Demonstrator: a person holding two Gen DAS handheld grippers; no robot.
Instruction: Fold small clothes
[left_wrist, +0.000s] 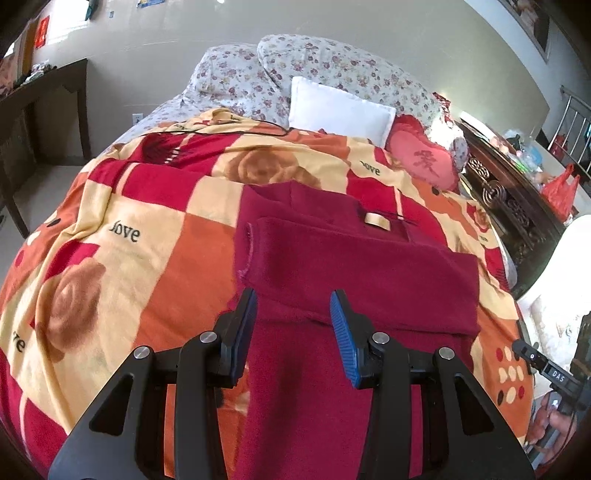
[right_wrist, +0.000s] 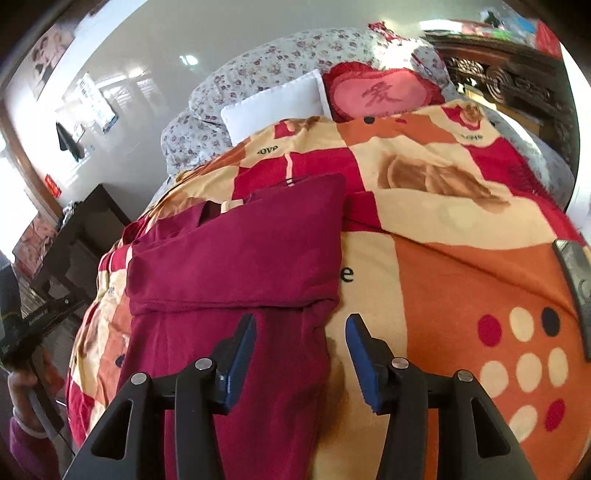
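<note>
A dark red knit garment (left_wrist: 354, 266) lies on the patterned blanket (left_wrist: 147, 229), with its sleeves folded across the body and a tan label (left_wrist: 376, 220) near the collar. My left gripper (left_wrist: 293, 301) is open and empty, hovering over the garment's lower left part. In the right wrist view the same garment (right_wrist: 236, 251) lies left of centre. My right gripper (right_wrist: 301, 325) is open and empty, over the garment's lower right edge where it meets the blanket (right_wrist: 461, 266).
Floral pillows (left_wrist: 325, 70), a white pillow (left_wrist: 340, 109) and a pink heart cushion (left_wrist: 424, 155) lie at the head of the bed. A dark desk (left_wrist: 48, 96) stands left, a carved wooden cabinet (left_wrist: 517, 199) right. A thin black cable (left_wrist: 221, 129) crosses the blanket.
</note>
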